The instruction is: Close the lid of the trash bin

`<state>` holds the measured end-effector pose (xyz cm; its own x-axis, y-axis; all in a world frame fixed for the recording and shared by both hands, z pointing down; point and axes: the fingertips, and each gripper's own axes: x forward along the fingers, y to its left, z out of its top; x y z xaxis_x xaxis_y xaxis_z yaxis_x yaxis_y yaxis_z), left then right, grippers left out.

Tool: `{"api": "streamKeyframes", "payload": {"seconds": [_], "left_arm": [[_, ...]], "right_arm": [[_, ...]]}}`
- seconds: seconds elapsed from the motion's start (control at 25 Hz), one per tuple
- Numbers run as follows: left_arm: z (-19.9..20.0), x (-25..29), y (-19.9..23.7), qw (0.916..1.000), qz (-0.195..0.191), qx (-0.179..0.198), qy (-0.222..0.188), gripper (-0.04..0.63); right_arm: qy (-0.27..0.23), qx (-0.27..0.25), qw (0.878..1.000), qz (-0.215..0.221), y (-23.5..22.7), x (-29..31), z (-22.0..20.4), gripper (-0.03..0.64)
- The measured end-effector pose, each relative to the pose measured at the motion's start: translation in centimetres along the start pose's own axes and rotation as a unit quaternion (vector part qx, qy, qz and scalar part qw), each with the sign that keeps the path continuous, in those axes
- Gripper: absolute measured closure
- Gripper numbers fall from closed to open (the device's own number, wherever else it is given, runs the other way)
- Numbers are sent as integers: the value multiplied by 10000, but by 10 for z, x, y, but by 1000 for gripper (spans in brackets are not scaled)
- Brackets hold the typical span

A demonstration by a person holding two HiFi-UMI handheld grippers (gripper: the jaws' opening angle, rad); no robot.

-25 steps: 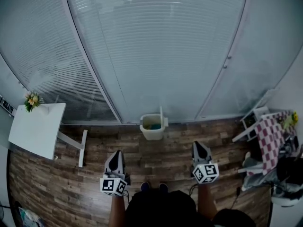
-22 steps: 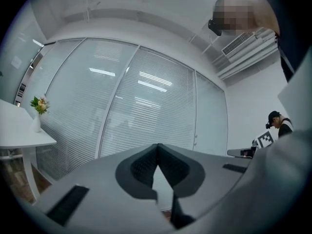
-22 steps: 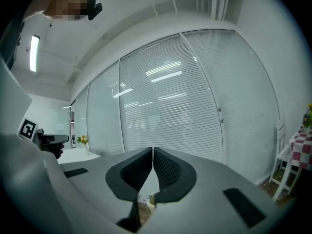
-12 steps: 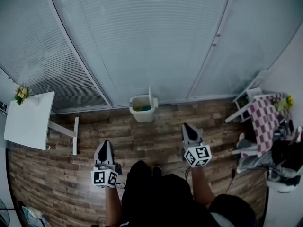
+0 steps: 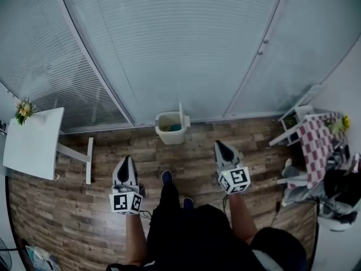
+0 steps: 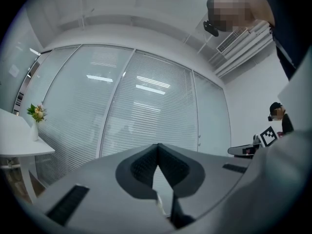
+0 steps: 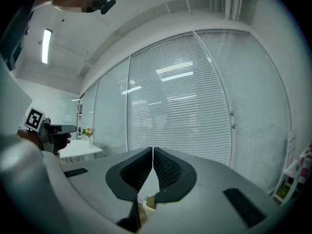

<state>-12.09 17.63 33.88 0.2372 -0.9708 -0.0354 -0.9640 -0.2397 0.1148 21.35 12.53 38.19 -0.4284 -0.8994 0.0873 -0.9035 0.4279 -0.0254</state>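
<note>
A small cream trash bin (image 5: 171,127) stands on the wood floor against the glass wall, its lid (image 5: 181,115) tipped up on its right side and something blue inside. Both grippers are well short of it and point level toward the wall. My left gripper (image 5: 125,161) is shut and holds nothing; its jaws meet in the left gripper view (image 6: 157,146). My right gripper (image 5: 218,144) is shut and empty too (image 7: 152,149). A sliver of the bin's rim (image 7: 149,201) shows below the right jaws.
A white table (image 5: 31,145) with a small flower vase (image 5: 23,109) stands at the left. A white shelf (image 5: 293,123) and a checked cloth (image 5: 316,143) are at the right, with bags beside them. My feet (image 5: 167,177) are on the floor between the grippers.
The bin has shifted left and up in the head view, and both grippers with it. One foot has stepped forward toward the bin. Both grippers stay shut.
</note>
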Motion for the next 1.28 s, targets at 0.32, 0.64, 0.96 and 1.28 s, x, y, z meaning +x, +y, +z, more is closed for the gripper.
{"api": "streamKeyframes", "payload": {"seconds": [0.32, 0.64, 0.96, 1.28], "left_arm": [[-13, 43, 23, 9999, -68, 43, 150, 589], [-18, 88, 40, 9997, -166, 112, 170, 589], [-33, 143, 71, 9992, -312, 91, 240, 589], [-35, 193, 103, 9982, -536, 80, 268, 589]], "right_arm": [[74, -279, 9995, 98, 9, 40, 2, 606], [397, -84, 9991, 139, 1, 86, -23, 606], [480, 415, 9979, -151, -19, 148, -39, 411], [484, 422, 9974, -331, -24, 207, -45, 376]]}}
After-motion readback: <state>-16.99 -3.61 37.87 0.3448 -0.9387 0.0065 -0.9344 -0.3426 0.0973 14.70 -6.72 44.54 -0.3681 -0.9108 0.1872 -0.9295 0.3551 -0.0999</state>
